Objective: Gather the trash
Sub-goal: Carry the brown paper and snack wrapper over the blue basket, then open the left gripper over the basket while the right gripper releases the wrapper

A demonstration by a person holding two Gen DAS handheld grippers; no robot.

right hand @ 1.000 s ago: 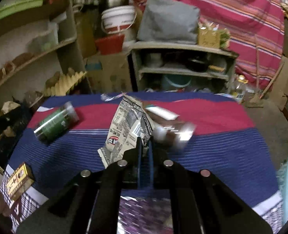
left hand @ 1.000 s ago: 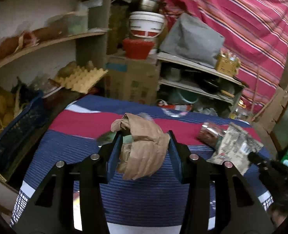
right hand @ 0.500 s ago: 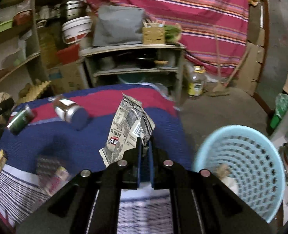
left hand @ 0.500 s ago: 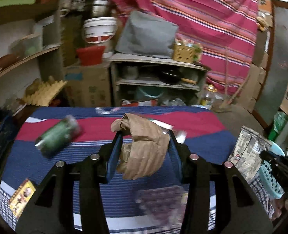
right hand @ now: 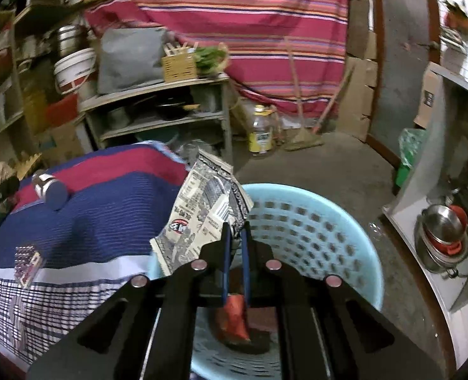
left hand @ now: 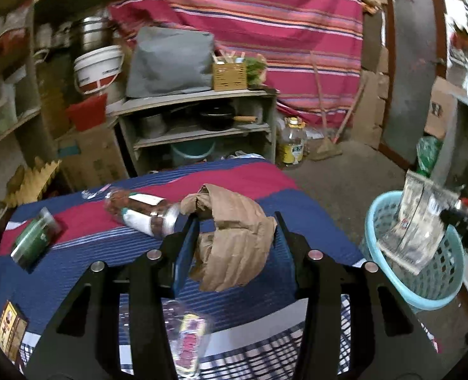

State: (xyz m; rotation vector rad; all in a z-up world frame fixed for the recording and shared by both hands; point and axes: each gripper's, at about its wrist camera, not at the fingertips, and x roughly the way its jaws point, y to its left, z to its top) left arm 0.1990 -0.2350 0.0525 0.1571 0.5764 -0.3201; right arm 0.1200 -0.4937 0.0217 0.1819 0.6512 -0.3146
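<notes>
My left gripper (left hand: 235, 221) is shut on a crumpled brown paper bag (left hand: 234, 237) held above the blue and red striped tablecloth (left hand: 91, 253). My right gripper (right hand: 235, 228) is shut on a printed grey snack wrapper (right hand: 202, 212) and holds it over the rim of the light blue basket (right hand: 313, 221). A red wrapper (right hand: 234, 316) lies inside the basket. In the left wrist view the wrapper (left hand: 420, 218) hangs over the basket (left hand: 436, 278) at the right.
On the table lie a clear jar (left hand: 142, 212), a green can (left hand: 34, 240), a small yellow box (left hand: 9, 326) and a shiny packet (left hand: 186, 338). Shelves (left hand: 196, 117) stand behind. Metal bowls (right hand: 443, 231) sit right of the basket.
Both grippers have swung right. The right gripper with the wrapper now hangs over the basket. The left still holds the paper bag above the table.
</notes>
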